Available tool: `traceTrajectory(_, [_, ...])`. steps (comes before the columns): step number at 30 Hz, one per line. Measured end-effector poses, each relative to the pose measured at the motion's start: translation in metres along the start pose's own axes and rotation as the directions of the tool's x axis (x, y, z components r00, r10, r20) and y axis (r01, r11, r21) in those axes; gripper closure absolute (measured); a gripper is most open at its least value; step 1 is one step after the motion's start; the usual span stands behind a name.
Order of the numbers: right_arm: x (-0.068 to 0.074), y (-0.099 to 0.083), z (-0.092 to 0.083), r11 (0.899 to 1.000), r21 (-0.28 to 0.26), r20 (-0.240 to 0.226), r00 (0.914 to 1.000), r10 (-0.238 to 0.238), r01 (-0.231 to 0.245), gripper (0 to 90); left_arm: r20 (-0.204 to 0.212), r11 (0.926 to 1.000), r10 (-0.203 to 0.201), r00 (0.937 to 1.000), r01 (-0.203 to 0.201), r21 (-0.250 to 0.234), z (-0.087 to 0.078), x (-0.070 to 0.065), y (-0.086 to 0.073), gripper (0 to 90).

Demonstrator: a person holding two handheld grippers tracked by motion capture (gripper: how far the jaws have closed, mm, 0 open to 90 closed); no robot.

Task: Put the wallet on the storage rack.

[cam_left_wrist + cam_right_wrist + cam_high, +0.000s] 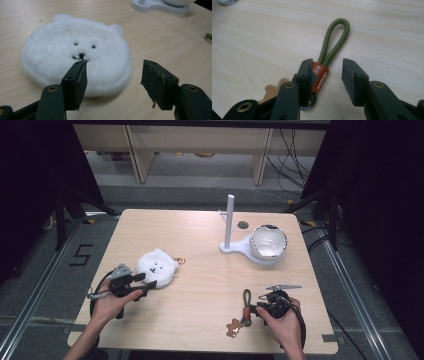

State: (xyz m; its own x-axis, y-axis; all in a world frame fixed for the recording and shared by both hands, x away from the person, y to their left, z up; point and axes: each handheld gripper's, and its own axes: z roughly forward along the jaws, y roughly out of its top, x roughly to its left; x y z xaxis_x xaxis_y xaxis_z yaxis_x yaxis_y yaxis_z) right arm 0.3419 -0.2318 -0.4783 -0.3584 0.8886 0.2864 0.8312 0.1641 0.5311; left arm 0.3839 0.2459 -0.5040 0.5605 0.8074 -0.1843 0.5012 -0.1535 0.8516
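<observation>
Left tongs (113, 82) released at plush bear (75, 52), right tongs (325, 80) released astride keychain (329, 50), white stand (250, 251) beyond.

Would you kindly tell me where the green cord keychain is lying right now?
In the high view the green cord keychain lies on the table near its front edge, right of centre, just left of the right gripper, whose open jaws straddle its brown leather tab.

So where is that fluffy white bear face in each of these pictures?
High view: fluffy white bear face lies left of centre on the table, at the left gripper.
Left gripper view: it sits centre-left, behind the jaws.
Right gripper view: not in it.
Shared landmark: white stand.
</observation>
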Motion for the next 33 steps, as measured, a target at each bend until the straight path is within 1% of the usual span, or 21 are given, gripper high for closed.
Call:
traceTrajectory(1, [0.0,0.0,0.0,1.0,0.009,0.004,0.9999,0.009,-0.009,61.3,-0.006,1.0,0.002,1.0,-0.002,0.004,-0.003,-0.002,-0.005,36.5])
traceTrajectory(3, [-0.003,0.001,0.002,1.0,0.018,0.01,0.9999,-0.009,0.008,60.2,-0.013,0.9999,0.011,0.9999,-0.011,0.011,-0.005,-0.004,-0.008,36.3])
traceTrajectory(4, [-0.003,0.002,0.003,1.0,0.021,0.021,0.9998,-0.002,0.001,59.8,-0.031,0.9991,0.042,0.9986,-0.042,0.01,-0.007,-0.008,-0.013,36.1])
traceTrajectory(5, [-0.002,0.003,0.003,0.999,0.033,0.006,0.9999,0.012,-0.012,59.3,-0.033,0.9987,0.05,0.9982,-0.05,0.012,-0.007,-0.01,-0.015,36.0])
traceTrajectory(6, [-0.002,0.003,0.003,0.999,0.033,0.006,0.9999,0.012,-0.012,59.3,-0.033,0.9987,0.05,0.9982,-0.05,0.012,-0.007,-0.01,-0.015,35.9])
traceTrajectory(7, [-0.003,0.005,0.002,0.998,0.056,0.006,1.0,0.0,0.0,58.9,-0.04,0.9973,0.073,0.9965,-0.073,0.011,-0.006,-0.014,-0.016,35.7])
traceTrajectory(8, [-0.003,0.005,0.002,0.999,0.051,0.007,1.0,0.0,-0.001,58.5,-0.04,0.9973,0.073,0.9965,-0.073,0.011,-0.006,-0.014,-0.016,35.6])
traceTrajectory(9, [-0.003,0.006,0.002,0.999,0.05,0.017,0.9997,0.02,-0.021,58.4,-0.041,0.996,0.089,0.9952,-0.089,0.007,-0.004,-0.016,-0.016,35.6])
traceTrajectory(12, [-0.003,0.007,0.002,0.997,0.067,0.005,0.9997,0.026,-0.026,58.4,-0.048,0.9962,0.086,0.9951,-0.086,-0.004,-0.002,-0.017,-0.017,35.7])
traceTrajectory(13, [-0.003,0.007,0.001,0.997,0.069,0.006,0.9996,0.026,-0.026,58.2,-0.06,0.9947,0.102,0.993,-0.103,-0.004,-0.003,-0.017,-0.017,35.6])
traceTrajectory(14, [-0.002,0.007,0.001,0.997,0.066,0.012,0.9995,0.031,-0.032,58.2,-0.071,0.9949,0.101,0.9924,-0.101,-0.003,-0.004,-0.017,-0.017,35.6])
traceTrajectory(16, [-0.001,0.009,-0.001,0.995,0.084,0.011,0.9989,0.046,-0.047,58.1,-0.067,0.9953,0.094,0.9933,-0.095,-0.019,-0.004,-0.016,-0.018,35.6])
traceTrajectory(19, [0.001,0.012,-0.001,0.996,0.084,0.004,0.9996,0.028,-0.029,58.1,-0.073,0.9951,0.093,0.993,-0.095,-0.029,-0.005,-0.017,-0.018,35.6])
traceTrajectory(21, [0.004,0.015,-0.002,0.995,0.088,-0.003,0.9991,0.042,-0.042,57.5,-0.076,0.9953,0.091,0.993,-0.093,-0.027,-0.005,-0.016,-0.018,35.4])
traceTrajectory(22, [0.005,0.016,-0.001,0.995,0.092,-0.004,0.9996,0.028,-0.028,57.3,-0.074,0.9955,0.087,0.9934,-0.09,-0.029,-0.005,-0.015,-0.018,35.4])
traceTrajectory(23, [0.006,0.016,-0.002,0.994,0.099,0.002,0.9993,0.036,-0.036,57.2,-0.074,0.9955,0.087,0.9934,-0.09,-0.029,-0.005,-0.015,-0.018,35.4])
traceTrajectory(24, [0.007,0.018,-0.002,0.995,0.093,-0.005,0.999,0.043,-0.043,57.0,-0.088,0.9963,0.082,0.9927,-0.084,-0.02,-0.006,-0.013,-0.015,35.4])
traceTrajectory(27, [0.007,0.017,-0.001,0.996,0.088,-0.004,0.9998,0.021,-0.021,56.5,-0.093,0.9971,0.07,0.9932,-0.073,-0.022,-0.005,-0.009,-0.008,35.4])
traceTrajectory(29, [0.008,0.016,-0.001,0.996,0.089,-0.001,0.9997,0.024,-0.023,56.2,-0.098,0.9971,0.074,0.9925,-0.075,-0.011,-0.004,-0.006,-0.002,35.4])
traceTrajectory(30, [0.009,0.016,-0.002,0.995,0.093,-0.006,0.9992,0.039,-0.038,56.1,-0.101,0.9976,0.069,0.9925,-0.069,0.004,-0.003,-0.004,0.002,35.4])
traceTrajectory(33, [0.008,0.014,-0.003,0.996,0.091,0.0,0.9997,0.024,-0.024,56.0,-0.114,0.9976,0.057,0.9919,-0.052,0.046,0.001,0.009,0.02,35.4])
